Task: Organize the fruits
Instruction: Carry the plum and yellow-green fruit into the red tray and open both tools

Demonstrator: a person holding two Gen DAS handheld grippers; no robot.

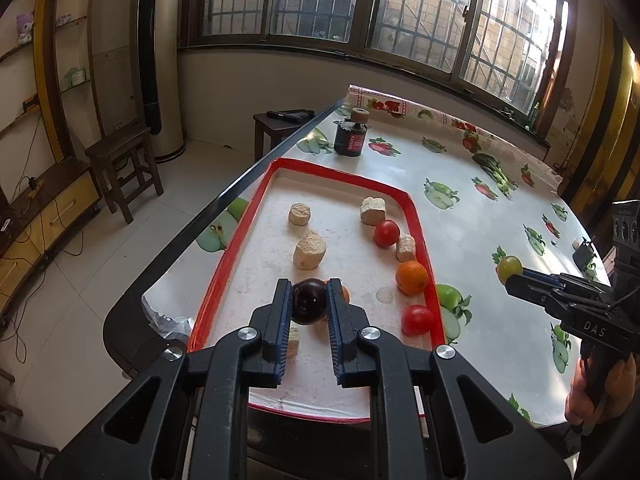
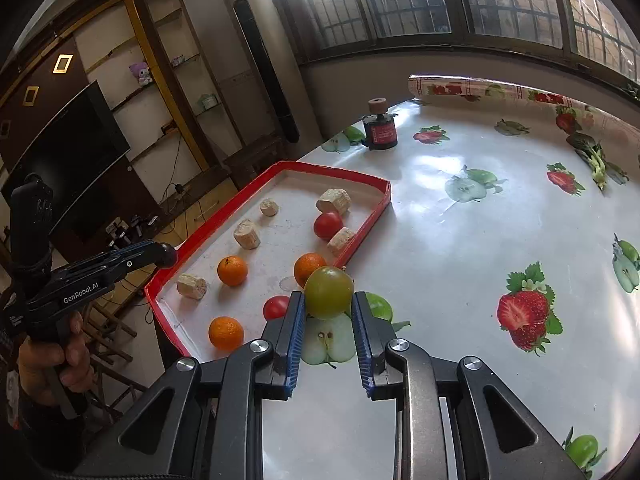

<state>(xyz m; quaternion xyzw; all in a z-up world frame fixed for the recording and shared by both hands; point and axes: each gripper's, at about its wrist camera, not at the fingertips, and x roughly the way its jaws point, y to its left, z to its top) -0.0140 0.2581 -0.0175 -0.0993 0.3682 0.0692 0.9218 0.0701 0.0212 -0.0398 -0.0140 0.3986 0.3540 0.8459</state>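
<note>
carrying round fruit in both tools
left tool (image 1: 307, 300) clamps dark plum (image 1: 308, 300); right tool (image 2: 328, 312) clamps green fruit (image 2: 329, 297); either may roll out over red tray (image 1: 416, 216).

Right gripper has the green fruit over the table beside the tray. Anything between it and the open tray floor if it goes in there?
Probably yes. The green fruit is clamped in the right gripper. The red tray's near rim lies in between, with an orange and tomato just inside it.
</note>
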